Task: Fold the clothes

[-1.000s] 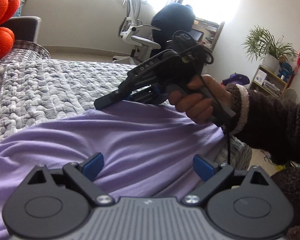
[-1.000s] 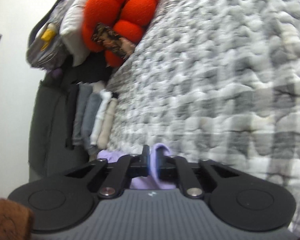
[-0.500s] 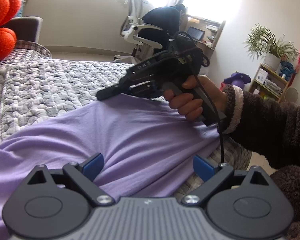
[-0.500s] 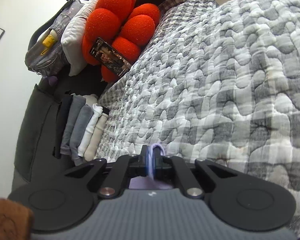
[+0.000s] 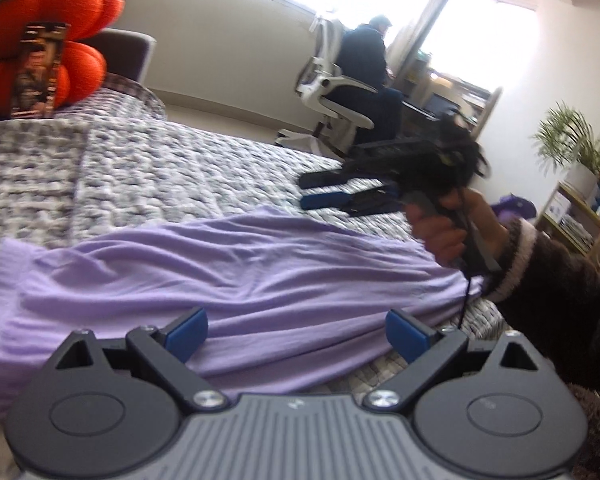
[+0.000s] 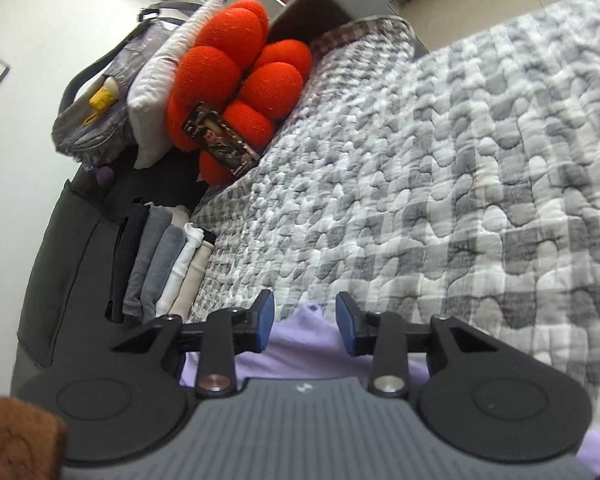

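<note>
A lilac garment (image 5: 260, 264) lies spread and rippled across the grey quilted bed (image 5: 160, 168). My left gripper (image 5: 296, 336) hovers open over its near edge, blue pads wide apart with nothing between them. Beyond the cloth's far right end, a hand in a brown sleeve holds my right gripper (image 5: 314, 190) just above the quilt. In the right wrist view the right gripper (image 6: 305, 320) has its jaws opening. A corner of the lilac garment (image 6: 300, 344) lies below the gap, and neither pad presses on it.
An orange bobble cushion (image 6: 236, 72) and a grey bag (image 6: 100, 92) sit at the head of the bed. A stack of folded clothes (image 6: 168, 268) stands beside the quilt's edge. A person sits in an office chair (image 5: 340, 92) at a desk, with a potted plant (image 5: 572, 140) on a shelf.
The right gripper, earlier shut on a pinch of lilac cloth, has parted its jaws and let go. The garment now lies flatter on the quilt. Both hands have moved and lifted slightly.
</note>
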A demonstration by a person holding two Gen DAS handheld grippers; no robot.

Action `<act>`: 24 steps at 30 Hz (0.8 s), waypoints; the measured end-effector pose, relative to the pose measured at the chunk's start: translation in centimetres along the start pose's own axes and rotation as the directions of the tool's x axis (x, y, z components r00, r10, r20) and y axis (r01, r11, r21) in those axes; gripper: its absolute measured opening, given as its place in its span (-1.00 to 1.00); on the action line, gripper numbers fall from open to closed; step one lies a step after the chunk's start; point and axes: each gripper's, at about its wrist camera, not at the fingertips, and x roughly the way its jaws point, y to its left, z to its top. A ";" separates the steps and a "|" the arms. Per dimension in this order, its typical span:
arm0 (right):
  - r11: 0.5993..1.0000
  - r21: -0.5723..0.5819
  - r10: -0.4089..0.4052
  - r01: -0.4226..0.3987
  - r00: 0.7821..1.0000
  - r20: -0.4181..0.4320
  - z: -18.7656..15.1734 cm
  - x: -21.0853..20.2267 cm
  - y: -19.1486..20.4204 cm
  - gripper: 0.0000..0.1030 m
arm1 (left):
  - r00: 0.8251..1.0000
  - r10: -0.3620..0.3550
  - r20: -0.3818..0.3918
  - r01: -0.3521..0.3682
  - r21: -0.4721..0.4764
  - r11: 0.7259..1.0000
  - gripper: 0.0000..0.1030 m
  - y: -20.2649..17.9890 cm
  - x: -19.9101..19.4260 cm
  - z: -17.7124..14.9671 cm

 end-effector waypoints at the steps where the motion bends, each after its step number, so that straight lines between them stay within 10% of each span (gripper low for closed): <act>1: 1.000 -0.029 -0.005 0.006 1.000 0.008 -0.4 -0.4 0.6 -0.24 | 1.000 0.015 0.006 -0.015 -0.010 1.000 0.86 0.1 -0.5 -0.1; 12: 0.914 -0.398 -0.060 0.071 0.997 0.039 -7.7 -1.8 7.1 -0.24 | 0.976 0.209 0.060 -0.193 -0.203 0.960 0.41 2.1 -5.0 -1.5; 24: 0.778 -0.627 -0.126 0.052 0.989 -0.073 -13.2 0.2 9.5 -0.40 | 0.928 0.365 0.073 -0.283 -0.496 0.821 0.11 6.6 -7.4 -2.0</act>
